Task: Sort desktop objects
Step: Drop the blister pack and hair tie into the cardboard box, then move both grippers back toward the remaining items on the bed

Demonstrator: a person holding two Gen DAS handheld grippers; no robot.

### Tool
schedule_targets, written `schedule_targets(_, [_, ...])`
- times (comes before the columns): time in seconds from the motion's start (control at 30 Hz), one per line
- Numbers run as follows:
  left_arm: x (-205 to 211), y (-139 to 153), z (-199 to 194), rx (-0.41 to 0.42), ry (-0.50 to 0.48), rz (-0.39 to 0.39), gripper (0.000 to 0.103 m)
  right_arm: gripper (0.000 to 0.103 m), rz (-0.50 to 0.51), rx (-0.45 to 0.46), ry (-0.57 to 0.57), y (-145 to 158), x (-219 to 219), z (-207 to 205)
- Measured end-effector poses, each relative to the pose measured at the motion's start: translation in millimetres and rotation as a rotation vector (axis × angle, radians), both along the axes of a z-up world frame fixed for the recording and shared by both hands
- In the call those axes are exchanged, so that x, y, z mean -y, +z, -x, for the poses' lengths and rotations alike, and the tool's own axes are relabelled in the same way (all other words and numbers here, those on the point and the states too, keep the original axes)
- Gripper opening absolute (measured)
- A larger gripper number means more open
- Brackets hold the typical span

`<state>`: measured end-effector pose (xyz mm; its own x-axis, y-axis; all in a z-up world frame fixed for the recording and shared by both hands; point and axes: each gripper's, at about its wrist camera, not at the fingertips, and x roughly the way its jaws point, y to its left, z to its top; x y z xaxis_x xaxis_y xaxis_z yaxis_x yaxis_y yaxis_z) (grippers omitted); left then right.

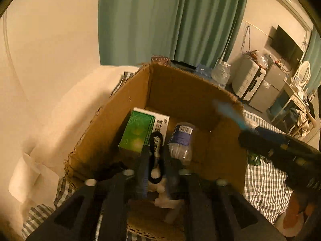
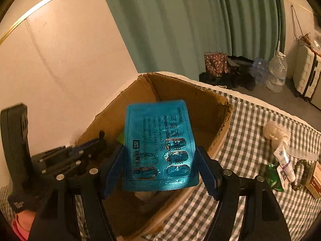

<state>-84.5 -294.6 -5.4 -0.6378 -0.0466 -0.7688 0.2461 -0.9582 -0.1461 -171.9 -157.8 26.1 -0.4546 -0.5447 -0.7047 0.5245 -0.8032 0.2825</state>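
Right wrist view: a large open cardboard box (image 2: 200, 108) stands on a green-and-white checked cloth (image 2: 250, 180), its torn rim turned toward the camera. Over the box mouth the right gripper (image 2: 160, 172) has its jaws clenched on a blue blister pack (image 2: 158, 144), gripped by its two long edges and tilted up. The foil reads "Amoxicillin Capsules" in part, with Chinese characters and a square logo; a few pill pockets show at its lower end. To the right, on the cloth and well apart from the box, lie a white plush toy (image 2: 275, 133), a white tube (image 2: 284, 163) with small print too fine to read, a green packet (image 2: 273, 177), a bead bracelet (image 2: 303, 167) and the corner of a brown carton (image 2: 316, 180).

In the left wrist view the same box (image 1: 180, 92) holds a green-and-white carton (image 1: 140, 132) with Chinese characters on its white side, and beside it a clear bottle (image 1: 180, 142) with a purple label and a barcode. The left gripper (image 1: 155, 160) reaches into the box, its jaws grasping a black loop of cord (image 1: 156, 156) fixed to a small whitish thing (image 1: 160, 186), too blurred to name, that sits low between them. The other gripper comes in from the right, with the blister pack a blue blur at the box rim. Left of the box a roll of paper (image 1: 26, 180) rests by the wall.
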Motion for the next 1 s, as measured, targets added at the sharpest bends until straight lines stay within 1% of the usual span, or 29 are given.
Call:
schedule_targets(0.03, [1.2, -2.7, 0.6, 0.01, -0.008, -0.017, 0.055, 0.078, 0.011, -0.001, -0.008, 0.7, -1.6, 1.7])
schedule_targets(0.07, [2.8, -5.4, -0.1, 0.018, -0.007, -0.033, 0.071, 0.082, 0.03, -0.002, -0.028, 1.7, -4.6, 3.1])
schedule_targets(0.1, [3.8, -6.8, -1.6, 0.022, -0.004, -0.043, 0.074, 0.089, 0.045, -0.012, -0.057, 3.6, -9.7, 2.2])
schedule_targets(0.17, [2.8, -6.4, -5.4, 0.033, -0.009, -0.052, 0.077, 0.089, 0.057, -0.03, -0.105, 6.9, -19.8, 0.5])
schedule_targets(0.23, [-1.1, -2.4, -8.3, 0.047, 0.002, -0.039, 0.08, 0.089, 0.063, -0.054, -0.142, 14.7, -37.1, -5.3])
schedule_targets(0.3, [-8.0, 6.5, -14.2, 0.072, 0.041, 0.004, 0.08, 0.089, 0.049, -0.087, -0.19, 22.9, -55.9, -13.8])
schedule_targets(0.33, [-10.5, 12.1, -17.5, 0.072, 0.067, 0.026, 0.083, 0.089, 0.039, -0.099, -0.209, 26.5, -63.4, -17.2])
schedule_targets(0.37, [-14.8, 19.0, -22.8, 0.063, 0.091, 0.039, 0.087, 0.09, 0.029, -0.105, -0.229, 28.8, -74.1, -21.2])
schedule_targets(0.4, [-20.0, 25.7, -27.3, 0.046, 0.097, 0.035, 0.089, 0.09, 0.016, -0.108, -0.254, 31.0, -87.0, -25.4])
schedule_targets(0.5, [-41.0, 42.3, -36.3, -0.002, 0.062, 0.013, 0.093, 0.09, -0.01, -0.136, -0.317, 39.9, -124.2, -38.3])
schedule_targets(0.57, [-58.6, 50.2, -39.9, -0.015, 0.045, 0.021, 0.095, 0.09, -0.04, -0.166, -0.35, 47.6, -145.8, -46.1])
schedule_targets(0.67, [-90.6, 56.4, -41.4, -0.03, 0.013, 0.013, 0.099, 0.09, -0.088, -0.207, -0.446, 57.9, -190.2, -62.3])
schedule_targets(0.83, [-153.9, 55.3, -36.5, -0.021, -0.056, 0.01, 0.101, 0.092, -0.093, -0.202, -0.548, 62.7, -264.1, -84.0])
schedule_targets(1.0, [-218.2, 41.6, -22.6, 0.0, -0.132, 0.012, 0.101, 0.093, -0.127, -0.195, -0.642, 45.6, -323.0, -97.5])
